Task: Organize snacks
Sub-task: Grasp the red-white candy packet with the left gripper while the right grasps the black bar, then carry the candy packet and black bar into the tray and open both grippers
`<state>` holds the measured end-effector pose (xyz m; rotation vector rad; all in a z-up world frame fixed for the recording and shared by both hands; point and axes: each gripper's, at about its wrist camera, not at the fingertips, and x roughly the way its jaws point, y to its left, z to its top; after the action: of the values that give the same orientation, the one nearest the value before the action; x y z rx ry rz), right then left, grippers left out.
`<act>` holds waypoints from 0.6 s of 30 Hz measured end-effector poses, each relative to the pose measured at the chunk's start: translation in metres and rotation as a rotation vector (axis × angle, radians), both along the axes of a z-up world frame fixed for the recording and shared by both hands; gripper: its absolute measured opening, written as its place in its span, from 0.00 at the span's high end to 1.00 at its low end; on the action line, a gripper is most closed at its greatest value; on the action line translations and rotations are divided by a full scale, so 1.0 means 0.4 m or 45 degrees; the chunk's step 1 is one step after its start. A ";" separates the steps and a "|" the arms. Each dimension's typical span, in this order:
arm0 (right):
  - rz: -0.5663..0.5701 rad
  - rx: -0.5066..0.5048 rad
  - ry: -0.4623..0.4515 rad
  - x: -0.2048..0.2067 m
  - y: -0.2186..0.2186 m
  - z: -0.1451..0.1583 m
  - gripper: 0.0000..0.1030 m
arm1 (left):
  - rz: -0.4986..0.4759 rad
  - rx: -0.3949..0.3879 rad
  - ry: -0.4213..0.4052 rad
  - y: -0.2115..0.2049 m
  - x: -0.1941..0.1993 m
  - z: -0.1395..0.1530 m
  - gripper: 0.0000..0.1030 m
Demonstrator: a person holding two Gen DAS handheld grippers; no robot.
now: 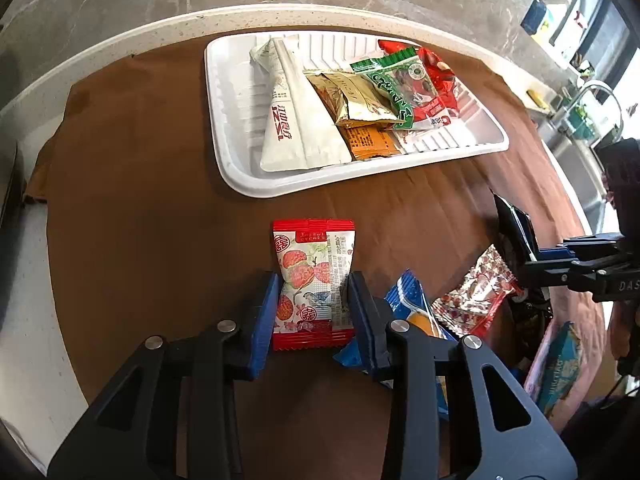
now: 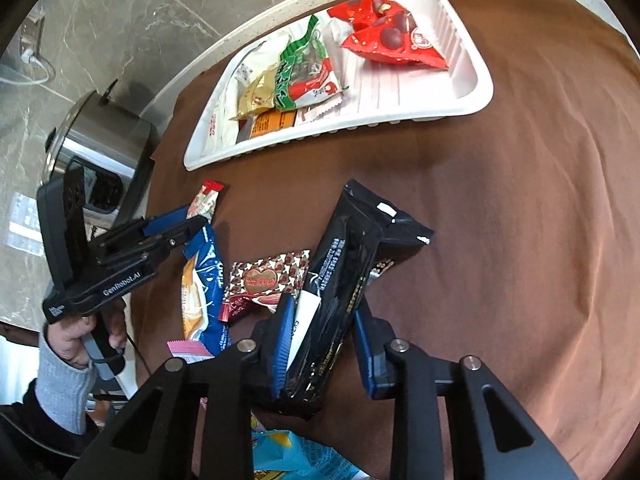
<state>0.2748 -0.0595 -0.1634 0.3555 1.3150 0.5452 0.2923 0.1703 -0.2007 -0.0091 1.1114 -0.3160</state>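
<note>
My left gripper [image 1: 314,280] is shut on a red-and-white fruit-print snack packet [image 1: 312,256], its blue pads pinching the packet's waist just above the brown cloth. In the right wrist view that left gripper [image 2: 200,220] sits at the left with the packet [image 2: 206,200] poking past its tips. The right gripper [image 2: 324,304] is shut on a long black packet [image 2: 348,248], tilted up off the cloth. Beyond both lies a white tray [image 1: 256,188] [image 2: 320,136] holding a white pouch [image 1: 288,120], gold, orange, green and red packets.
A blue packet [image 2: 204,280] and a star-print packet [image 2: 264,280] lie loose between the grippers. A light-blue packet [image 2: 296,456] lies near me. A steel cooker [image 2: 104,148] stands off the table's left edge. A grey-sleeved hand [image 2: 64,372] holds the left gripper.
</note>
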 end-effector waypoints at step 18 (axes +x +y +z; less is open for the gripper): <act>-0.100 0.154 -0.033 0.016 -0.086 0.069 0.75 | 0.064 -0.115 -0.055 0.061 -0.030 0.094 0.71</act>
<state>0.2812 -0.0938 -0.1357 0.4961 1.2408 0.5630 0.2804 0.1947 -0.1629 -0.1094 1.0518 -0.3199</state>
